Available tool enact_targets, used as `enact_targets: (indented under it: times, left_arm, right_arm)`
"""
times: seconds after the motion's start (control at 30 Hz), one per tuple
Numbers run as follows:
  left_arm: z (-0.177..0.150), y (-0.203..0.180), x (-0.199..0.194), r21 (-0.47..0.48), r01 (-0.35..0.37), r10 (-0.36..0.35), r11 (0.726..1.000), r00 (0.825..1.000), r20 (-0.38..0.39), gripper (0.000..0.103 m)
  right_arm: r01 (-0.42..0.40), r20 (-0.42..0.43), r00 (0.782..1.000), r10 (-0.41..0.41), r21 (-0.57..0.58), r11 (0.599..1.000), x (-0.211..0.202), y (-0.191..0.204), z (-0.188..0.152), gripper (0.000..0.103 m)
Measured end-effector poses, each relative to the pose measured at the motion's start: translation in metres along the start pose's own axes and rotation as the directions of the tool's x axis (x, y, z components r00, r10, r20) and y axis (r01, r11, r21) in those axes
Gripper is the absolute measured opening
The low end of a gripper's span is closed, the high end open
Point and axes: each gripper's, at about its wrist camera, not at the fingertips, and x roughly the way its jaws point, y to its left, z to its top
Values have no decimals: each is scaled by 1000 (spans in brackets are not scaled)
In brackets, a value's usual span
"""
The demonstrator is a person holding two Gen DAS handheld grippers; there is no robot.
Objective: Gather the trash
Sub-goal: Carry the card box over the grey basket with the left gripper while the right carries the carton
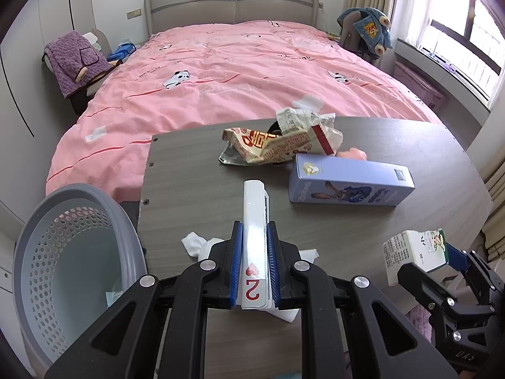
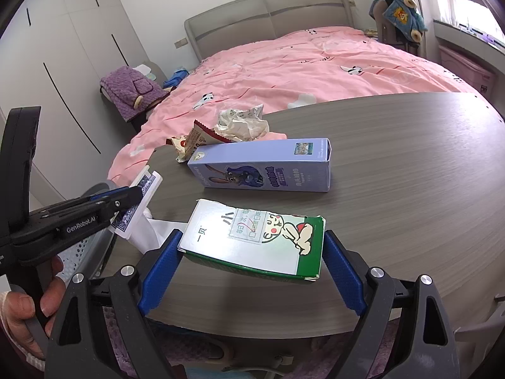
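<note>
— Pinching a playing-card pack (image 1: 255,237) edge-on, that's the left gripper (image 1: 254,263); its blue pads (image 1: 237,262) press both flat sides, and a red 2 with a heart shows on the end nearest the camera.

— And the right gripper (image 2: 252,260)?

— Its jaws are closed on a small white-and-green carton (image 2: 257,241) with a cartoon rabbit, gripped by its two short ends and lifted above the near edge of the table (image 2: 410,189). In the left view the same carton (image 1: 416,252) hangs off the table's near right corner.

— Where does the rubbish go?

— A grey perforated basket (image 1: 63,252) stands just off the near left corner of the table (image 1: 195,189), its mouth tipped toward us; a scrap of pale paper lies inside.

— What sits under the left claw?

— White crumpled tissue (image 1: 202,243) on the near edge, partly hidden by the fingers.

— Farther on?

— A lilac box (image 1: 350,180) with a rabbit cartoon lies flat at mid-table, one end flap open. Just beyond it, toward the far edge, a crushed snack wrapper (image 1: 268,147) with red print, and a crumpled printed paper (image 1: 300,118) touching it. Something pink (image 1: 352,153) peeps out between wrapper and box; I can't tell what it is.

— Beyond the table?

— A bed with a pink quilt (image 1: 236,63), a white scrap (image 1: 309,101) on it near the table's far edge.
</note>
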Motion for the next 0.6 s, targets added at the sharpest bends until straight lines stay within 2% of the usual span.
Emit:
enact_targets:
  times: [0.23,0.4,0.6]
  left_arm:
    - [6,5,-19,-15,27,-27,1000,999,35,15]
    - [11,18,-37,-44,17,-13,999,996,83,15]
    - [7,37,-46,-75,7,1,997,995,99,15]
  right_arm:
    - [-4,14,1000,4,8,1000,-4,0,1,85]
    - [-7,11,1000,7,-5,1000,-4,5,1,85]
    - [-9,9,1000,9,-20,1000,-2,13,3,85]
